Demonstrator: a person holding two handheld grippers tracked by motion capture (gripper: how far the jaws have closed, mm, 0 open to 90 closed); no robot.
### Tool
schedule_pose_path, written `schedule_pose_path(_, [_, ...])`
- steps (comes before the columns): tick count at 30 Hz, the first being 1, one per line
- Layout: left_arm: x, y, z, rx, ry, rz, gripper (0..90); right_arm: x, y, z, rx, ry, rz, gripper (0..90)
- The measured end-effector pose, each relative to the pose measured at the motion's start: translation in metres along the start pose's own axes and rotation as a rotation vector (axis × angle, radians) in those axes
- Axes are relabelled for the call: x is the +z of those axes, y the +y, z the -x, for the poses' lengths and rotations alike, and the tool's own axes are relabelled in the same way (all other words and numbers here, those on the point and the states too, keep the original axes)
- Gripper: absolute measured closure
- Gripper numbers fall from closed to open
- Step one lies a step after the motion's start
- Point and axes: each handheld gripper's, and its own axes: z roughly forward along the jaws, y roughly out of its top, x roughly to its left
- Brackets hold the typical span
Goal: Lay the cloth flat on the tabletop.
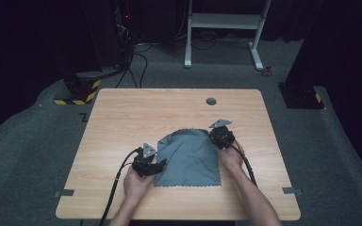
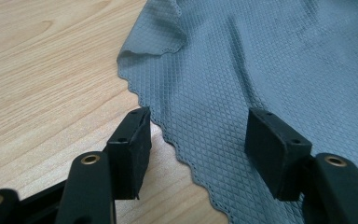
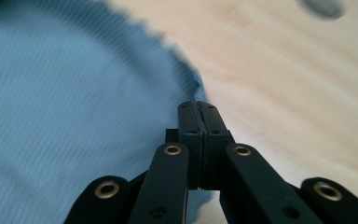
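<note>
Grey cloth [image 1: 188, 157]: left tongs [image 2: 196, 135] gape astride its scalloped edge, right tongs [image 3: 199, 109] clenched at its corner.

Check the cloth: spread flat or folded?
Mostly spread on the table; the cloth's far left corner is folded over onto it.

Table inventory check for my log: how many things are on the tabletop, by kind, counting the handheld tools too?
Grey cloth: 1
Handheld tool: 2, the left tool open at the cloth's left edge and the right tool shut at its far right corner
Round grey cap set in the table: 1
Total: 4
</note>
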Motion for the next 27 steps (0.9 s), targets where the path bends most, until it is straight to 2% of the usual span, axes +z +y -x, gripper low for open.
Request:
schedule_pose_path(1, [0.000, 0.000, 0.000, 0.000, 0.000, 0.000, 41.1, 0.000, 0.000, 0.000, 0.000, 0.000, 0.000, 90.0])
schedule_pose_path(4, [0.000, 0.000, 0.000, 0.000, 0.001, 0.000, 41.1, 0.003, 0.009, 0.013, 0.048, -0.037, 0.013, 89.8])
schedule_pose_path(5, [0.000, 0.000, 0.001, -0.006, -0.001, 0.002, 41.0, 0.005, 0.010, 0.017, 0.073, -0.047, 0.008, 89.4])
schedule_pose_path(6, [0.000, 0.000, 0.000, 0.000, 0.001, 0.000, 41.0, 0.014, 0.010, 0.027, 0.124, -0.044, -0.038, 88.1])
schedule_pose_path(7, [0.000, 0.000, 0.000, -0.002, -0.001, -0.001, 41.0, 0.014, 0.010, 0.027, 0.124, -0.044, -0.038, 88.1])
schedule_pose_path(8, [0.000, 0.000, 0.000, -0.011, -0.005, 0.003, 40.8, 0.019, 0.007, 0.035, 0.166, -0.037, -0.044, 81.3])
schedule_pose_path(9, [0.000, 0.000, 0.000, -0.011, -0.005, 0.003, 40.5, 0.019, 0.006, 0.038, 0.186, -0.027, -0.036, 77.6])
schedule_pose_path(10, [0.000, 0.000, -0.001, 0.002, -0.001, 0.002, 40.5, 0.019, 0.006, 0.038, 0.186, -0.027, -0.036, 77.6])
schedule_pose_path(12, [0.000, 0.000, -0.002, -0.015, -0.021, 0.004, 40.9, 0.014, 0.006, 0.041, 0.212, -0.021, -0.017, 74.3])
schedule_pose_path(13, [0.001, 0.001, -0.003, -0.018, -0.031, 0.007, 43.7, 0.003, 0.006, 0.042, 0.219, -0.003, 0.020, 73.9])
schedule_pose_path(14, [0.001, 0.001, -0.003, -0.022, -0.032, 0.007, 43.7, 0.003, 0.006, 0.042, 0.219, -0.003, 0.020, 73.9])
schedule_pose_path(15, [0.002, 0.003, -0.004, -0.008, -0.022, 0.004, 45.3, -0.004, 0.006, 0.041, 0.221, 0.014, 0.051, 74.4])
schedule_pose_path(16, [0.001, 0.007, -0.004, 0.006, -0.013, 0.011, 46.9, -0.020, 0.003, 0.035, 0.209, 0.083, 0.092, 78.6])
schedule_pose_path(17, [0.001, 0.007, -0.004, 0.006, -0.013, 0.011, 47.2, -0.020, 0.003, 0.035, 0.209, 0.083, 0.092, 78.6])
schedule_pose_path(18, [0.001, 0.010, -0.003, 0.003, -0.015, 0.019, 47.2, -0.027, 0.000, 0.029, 0.191, 0.111, 0.100, 80.2])
schedule_pose_path(19, [0.001, 0.014, -0.003, 0.004, -0.022, 0.026, 47.9, -0.033, -0.005, 0.022, 0.166, 0.129, 0.113, 81.3])
schedule_pose_path(20, [0.003, 0.023, -0.004, 0.023, -0.036, 0.021, 49.1, -0.041, -0.017, 0.007, 0.124, 0.152, 0.105, 82.4])
schedule_pose_path(21, [0.003, 0.023, -0.004, 0.023, -0.036, 0.021, 49.8, -0.041, -0.017, 0.007, 0.124, 0.152, 0.105, 82.4])
schedule_pose_path(22, [0.005, 0.027, -0.004, 0.033, -0.042, 0.013, 49.8, -0.043, -0.025, 0.001, 0.120, 0.176, 0.103, 82.7])
schedule_pose_path(25, [0.013, 0.038, -0.001, 0.050, -0.095, 0.018, 51.9, -0.044, -0.047, -0.017, 0.116, 0.222, 0.098, 82.1])
schedule_pose_path(27, [0.020, 0.044, 0.002, 0.067, -0.144, -0.008, 53.7, -0.043, -0.057, -0.025, 0.107, 0.234, 0.103, 79.9])
